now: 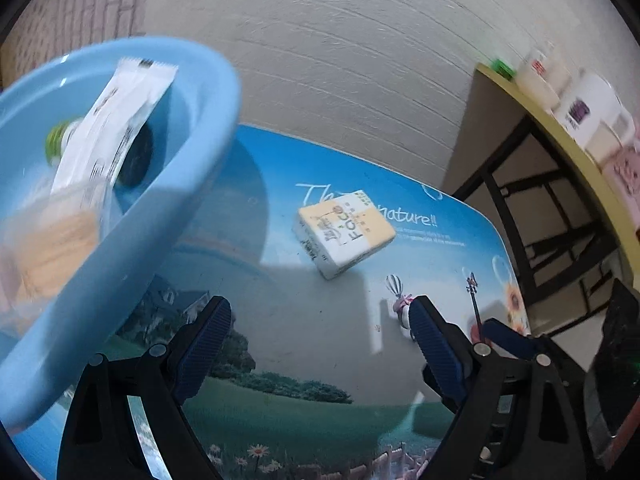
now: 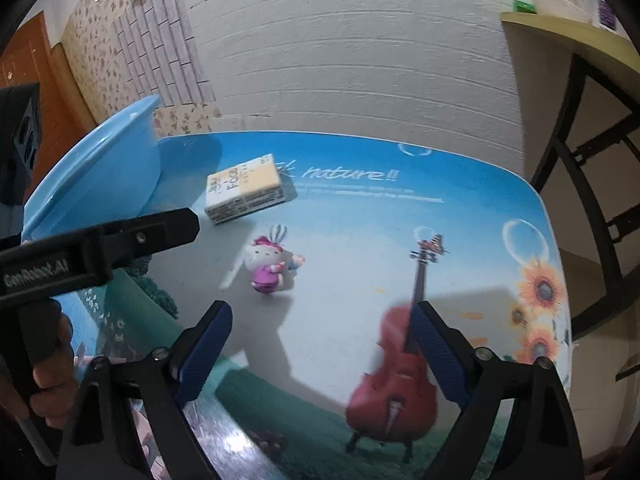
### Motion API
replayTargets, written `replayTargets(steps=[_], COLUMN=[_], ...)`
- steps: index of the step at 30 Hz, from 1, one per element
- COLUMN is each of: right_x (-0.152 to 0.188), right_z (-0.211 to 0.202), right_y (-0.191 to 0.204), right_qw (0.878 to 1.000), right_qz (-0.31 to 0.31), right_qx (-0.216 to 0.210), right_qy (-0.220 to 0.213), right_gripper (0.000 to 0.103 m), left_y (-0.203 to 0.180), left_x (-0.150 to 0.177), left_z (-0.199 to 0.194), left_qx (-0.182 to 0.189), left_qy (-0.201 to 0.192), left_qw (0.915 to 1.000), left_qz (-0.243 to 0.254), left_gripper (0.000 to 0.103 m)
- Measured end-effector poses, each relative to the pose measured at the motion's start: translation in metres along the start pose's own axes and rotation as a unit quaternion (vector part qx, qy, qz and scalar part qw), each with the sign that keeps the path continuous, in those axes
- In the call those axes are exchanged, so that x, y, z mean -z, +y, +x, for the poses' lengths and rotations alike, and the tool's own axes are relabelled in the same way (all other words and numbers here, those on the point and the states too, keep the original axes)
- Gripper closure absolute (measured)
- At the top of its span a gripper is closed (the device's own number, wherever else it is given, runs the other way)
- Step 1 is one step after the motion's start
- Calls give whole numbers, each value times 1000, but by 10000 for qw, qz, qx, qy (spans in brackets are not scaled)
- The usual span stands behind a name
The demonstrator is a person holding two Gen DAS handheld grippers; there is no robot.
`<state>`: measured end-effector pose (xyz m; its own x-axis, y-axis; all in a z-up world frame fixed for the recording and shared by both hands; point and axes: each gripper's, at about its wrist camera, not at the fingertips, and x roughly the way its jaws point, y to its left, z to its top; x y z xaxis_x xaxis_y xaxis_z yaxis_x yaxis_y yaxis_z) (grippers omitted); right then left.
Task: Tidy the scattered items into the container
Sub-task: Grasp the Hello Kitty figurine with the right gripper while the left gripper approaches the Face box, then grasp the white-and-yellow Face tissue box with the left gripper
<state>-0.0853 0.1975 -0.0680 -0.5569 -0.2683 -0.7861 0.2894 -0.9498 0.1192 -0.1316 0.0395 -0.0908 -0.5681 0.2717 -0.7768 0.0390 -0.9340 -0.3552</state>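
A light blue basin (image 1: 132, 248) fills the left of the left wrist view, blurred, with a white packet (image 1: 108, 132), a green-capped item (image 1: 56, 142) and other things inside. A yellow and white tissue pack (image 1: 346, 234) lies on the printed table beyond my left gripper (image 1: 320, 308), which is open and empty. In the right wrist view a small pink and white cat figurine (image 2: 270, 264) stands just ahead of my right gripper (image 2: 322, 308), also open and empty. The tissue pack (image 2: 244, 188) lies behind it beside the basin (image 2: 100, 172). One finger (image 2: 160, 232) of the left gripper crosses at the left.
The table (image 2: 460, 208) bears a printed landscape with a cello and sunflowers. A white wall (image 2: 360, 60) rises right behind it. To the right stands a black-framed yellow shelf (image 1: 560, 136) with jars. A hand (image 2: 52, 360) holds the left gripper's handle.
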Motion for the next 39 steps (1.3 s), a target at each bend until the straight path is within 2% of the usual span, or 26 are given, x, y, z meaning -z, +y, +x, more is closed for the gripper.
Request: replayTargets(steps=[5,7,9,13,15,17,24,30,39], right_x=[-14,-19,-22,-24,-24,-23,-16,-11,-2], right_z=[11,16,23,26,25,25,19,8,-6], right_y=[11,14,16,17,18,18,11,-9,-40], right_qw=[9998,9995,9992,9990,9987,9986,9990,9998,9997], right_qz=[-191,-255,-319,-380,-431,-461,-401,-132,126], right_qx=[-96,-164,-200,-226,-251,-246,-190,-20,93], right_qy=[35,60,124,83,60,39,-45,-160,-203], right_gripper=[23,30,47,58,71,78,78,78,78], left_y=[6,5,4,0,0,1,-12,-31,-43], left_x=[0,0,-1,0,1,1,-1,-4,-20], left_z=[1,2,1,1,2,4,7,8,27], left_qx=[-31,-28,-28,-53,-66,-73,-175,-495,-912], left_qy=[46,44,31,-14,6,53,66,-77,-151], left_qw=[9999,9999,10000,10000,10000,9999,9994,9971,9954], left_qz=[-119,-112,-73,68,75,45,284,565,232], left_gripper=[13,13,13,13,13,13,13,13,12])
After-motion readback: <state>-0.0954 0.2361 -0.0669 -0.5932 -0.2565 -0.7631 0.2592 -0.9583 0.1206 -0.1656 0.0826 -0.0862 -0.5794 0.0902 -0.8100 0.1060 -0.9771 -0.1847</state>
